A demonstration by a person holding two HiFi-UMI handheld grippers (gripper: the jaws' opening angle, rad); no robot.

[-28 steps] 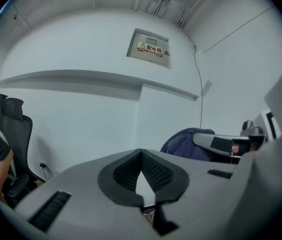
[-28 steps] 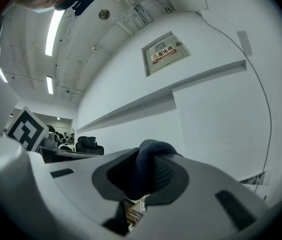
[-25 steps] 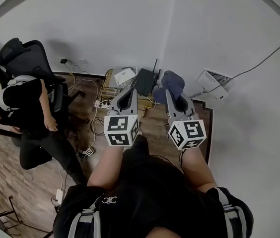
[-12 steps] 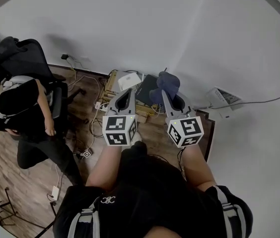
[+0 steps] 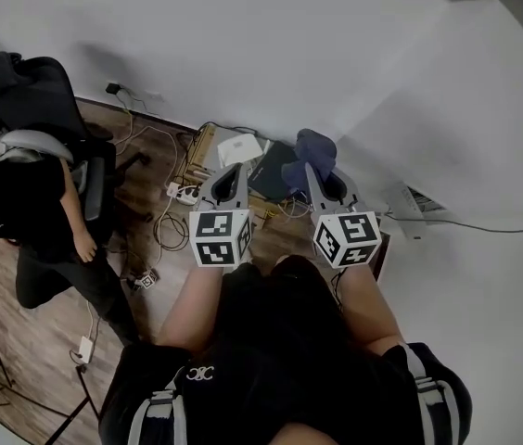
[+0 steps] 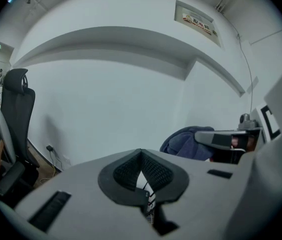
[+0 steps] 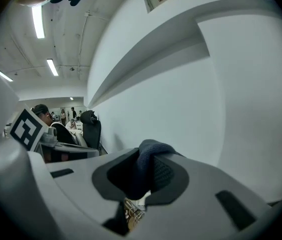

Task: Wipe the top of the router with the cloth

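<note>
The black router [image 5: 267, 171] lies low on the floor clutter by the white wall, between my two grippers in the head view. A dark blue cloth [image 5: 310, 150] is bunched in my right gripper [image 5: 317, 169], which is shut on it; the cloth hangs over the router's right edge and hides that part. In the right gripper view the cloth [image 7: 144, 168] fills the jaws of the right gripper [image 7: 143, 153]. My left gripper [image 5: 232, 171] is held left of the router, shut and holding nothing. The left gripper view shows the left gripper [image 6: 141, 153] and the cloth [image 6: 185, 143] to its right.
A white box [image 5: 240, 149] sits beside the router on a wooden stand [image 5: 202, 148]. Cables and a power strip [image 5: 181, 193] trail over the wood floor. A person sits in a black office chair [image 5: 30, 100] at the left. A white device [image 5: 417, 204] lies at the right.
The right gripper with the cloth has drawn closer to the router's right edge. The head view has shifted, so the wall and the seated person sit differently in the frame.
</note>
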